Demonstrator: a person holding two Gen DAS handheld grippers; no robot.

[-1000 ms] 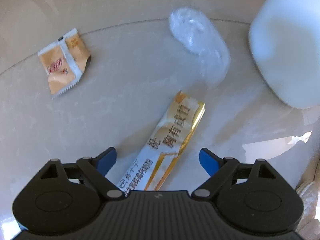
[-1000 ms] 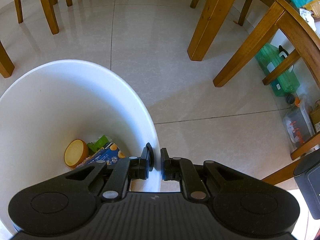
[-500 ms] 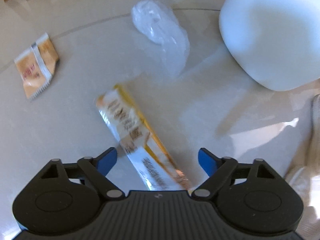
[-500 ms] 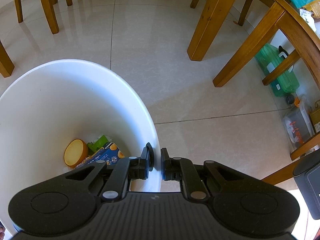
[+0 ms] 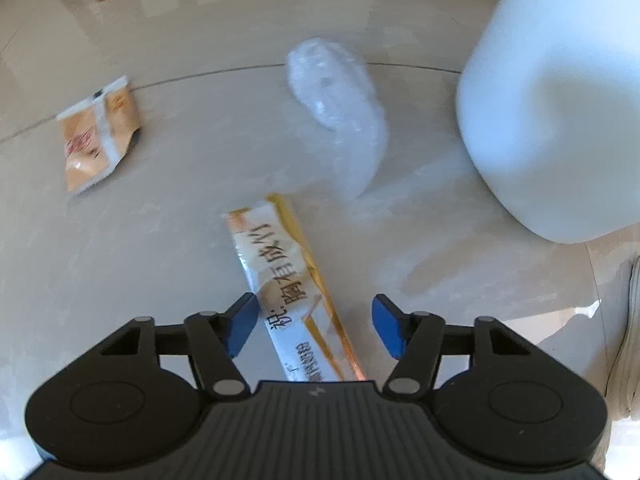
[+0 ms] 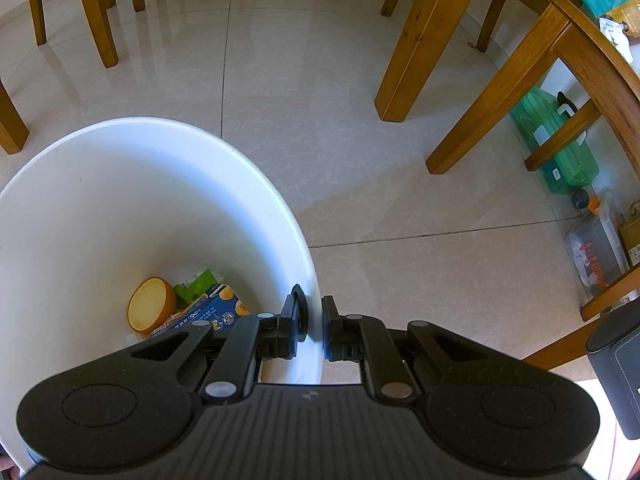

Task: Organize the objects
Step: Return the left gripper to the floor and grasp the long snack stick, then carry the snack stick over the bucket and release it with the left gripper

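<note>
A white bin fills the lower left of the right wrist view, standing on the pale tiled floor; in the left wrist view it bulks at the upper right. The right gripper is clamped on the bin's rim, one finger inside the wall and one outside. Wooden chair and table legs cross the top of that frame. At the bin's bottom lie an orange half, a blue carton and a green scrap.

In the left wrist view the left gripper has its blue pads spread wide, and a long gold and white snack stick lies on the floor between them, running from frame centre down under the gripper body. A crumpled clear plastic bag lies above centre, and a small orange wrapper sits at the left
</note>
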